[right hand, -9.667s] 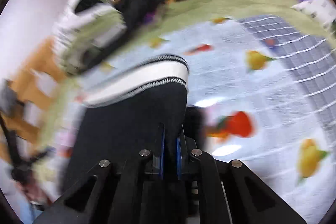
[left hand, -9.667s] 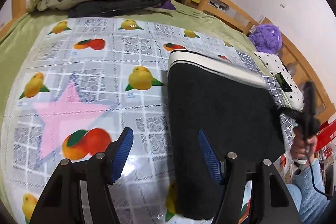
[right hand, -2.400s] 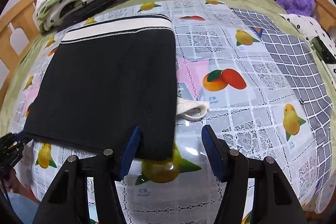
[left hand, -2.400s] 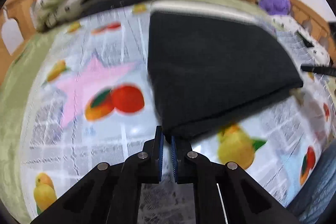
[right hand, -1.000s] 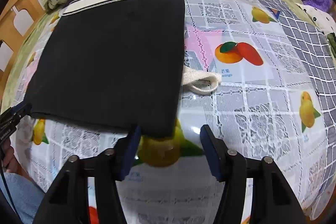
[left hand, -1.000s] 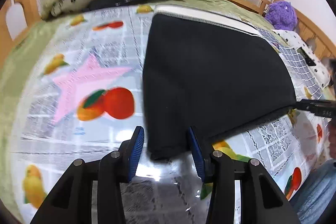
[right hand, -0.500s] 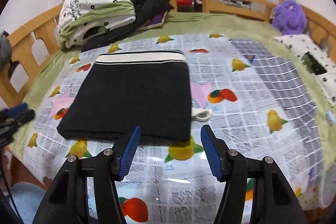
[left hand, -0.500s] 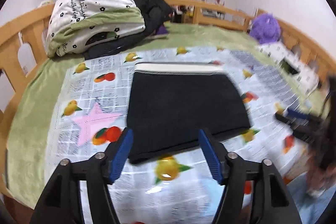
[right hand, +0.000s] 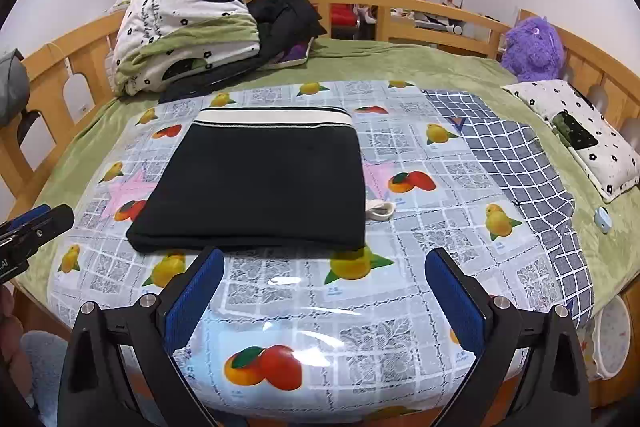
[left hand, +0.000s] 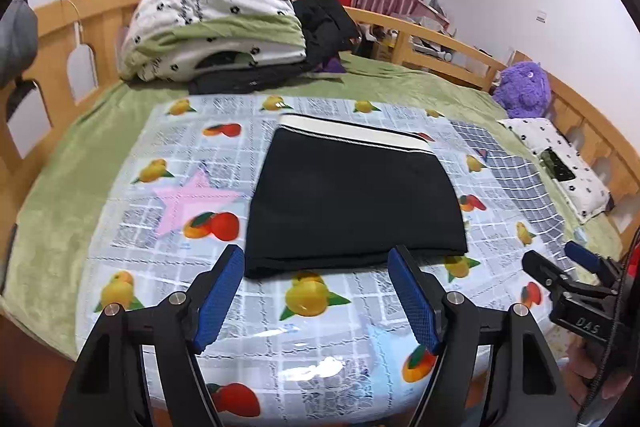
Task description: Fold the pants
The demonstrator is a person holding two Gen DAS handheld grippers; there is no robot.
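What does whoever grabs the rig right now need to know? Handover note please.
Left gripper: open, empty, held back from the near edge of the mat.
Right gripper: open, empty, also pulled back.
Pants: folded into a flat black rectangle on the fruit-print mat, white waistband at the far end. A white drawstring pokes out at the right edge.
Done: the fold looks complete, edges roughly square.
Left: probably nothing, unless you want the drawstring tucked in.
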